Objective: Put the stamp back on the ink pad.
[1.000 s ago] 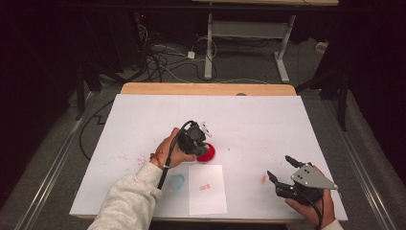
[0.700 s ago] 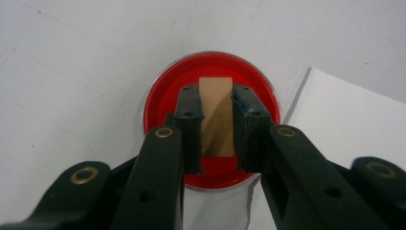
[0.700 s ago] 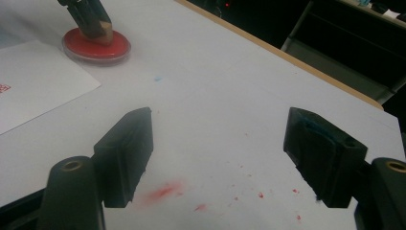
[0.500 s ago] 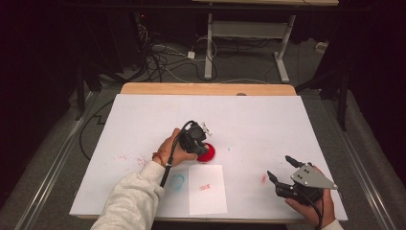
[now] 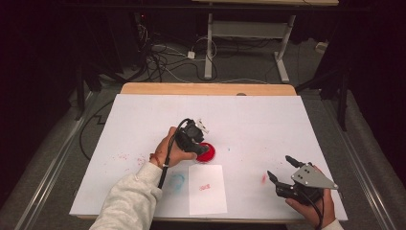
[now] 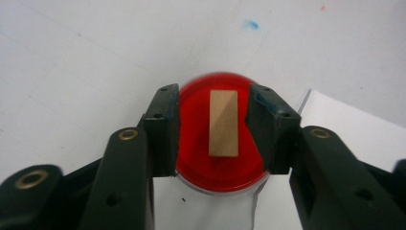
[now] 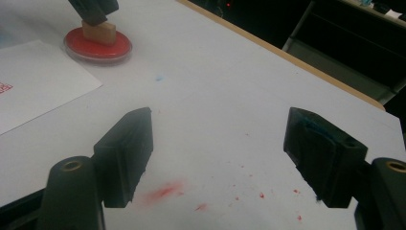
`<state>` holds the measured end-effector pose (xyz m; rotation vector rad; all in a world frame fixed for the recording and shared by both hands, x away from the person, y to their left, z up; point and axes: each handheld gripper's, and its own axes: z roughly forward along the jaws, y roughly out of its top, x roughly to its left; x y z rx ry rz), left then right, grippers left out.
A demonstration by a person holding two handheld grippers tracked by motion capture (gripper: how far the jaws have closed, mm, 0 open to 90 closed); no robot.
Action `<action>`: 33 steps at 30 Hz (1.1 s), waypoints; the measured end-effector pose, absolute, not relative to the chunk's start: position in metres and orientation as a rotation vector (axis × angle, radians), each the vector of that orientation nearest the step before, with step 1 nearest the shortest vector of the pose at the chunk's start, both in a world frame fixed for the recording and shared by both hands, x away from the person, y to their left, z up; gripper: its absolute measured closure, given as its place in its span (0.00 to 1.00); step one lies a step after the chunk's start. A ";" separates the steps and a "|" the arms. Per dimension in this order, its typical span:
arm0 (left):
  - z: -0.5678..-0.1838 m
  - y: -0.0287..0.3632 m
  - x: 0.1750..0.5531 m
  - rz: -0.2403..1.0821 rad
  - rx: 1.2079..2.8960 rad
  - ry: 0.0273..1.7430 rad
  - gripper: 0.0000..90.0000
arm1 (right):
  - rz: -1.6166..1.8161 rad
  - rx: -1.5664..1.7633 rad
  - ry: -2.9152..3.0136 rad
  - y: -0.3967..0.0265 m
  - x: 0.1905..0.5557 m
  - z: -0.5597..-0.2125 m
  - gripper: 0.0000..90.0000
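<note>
While my left gripper hovers over the red ink pad, its jaws stand apart either side of the wooden stamp resting on it, gripping nothing. Well right of the pad, my right gripper gapes wide, empty, over red smudges.

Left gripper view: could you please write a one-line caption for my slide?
Left claw open around a wooden stamp standing on a red ink pad beside paper.
</note>
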<state>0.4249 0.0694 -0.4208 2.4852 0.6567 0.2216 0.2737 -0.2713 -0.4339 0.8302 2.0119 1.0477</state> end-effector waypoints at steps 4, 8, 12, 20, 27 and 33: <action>-0.415 0.074 0.421 0.243 2.408 0.645 0.52 | 1.045 0.825 2.012 -0.271 0.274 -0.434 0.29; -0.410 0.079 0.415 0.270 2.346 0.632 0.45 | 1.046 0.828 2.011 -0.271 0.274 -0.434 0.29; -0.409 0.082 0.410 0.302 2.300 0.626 0.39 | 1.043 0.828 2.014 -0.271 0.274 -0.434 0.29; -0.408 0.085 0.402 0.379 2.203 0.614 0.26 | 1.043 0.826 2.014 -0.271 0.274 -0.434 0.29; -0.404 0.087 0.393 0.480 2.110 0.572 0.19 | 1.045 0.829 2.006 -0.272 0.274 -0.434 0.29; -0.404 0.084 0.387 0.537 2.107 0.544 0.19 | 1.048 0.824 2.006 -0.272 0.273 -0.433 0.29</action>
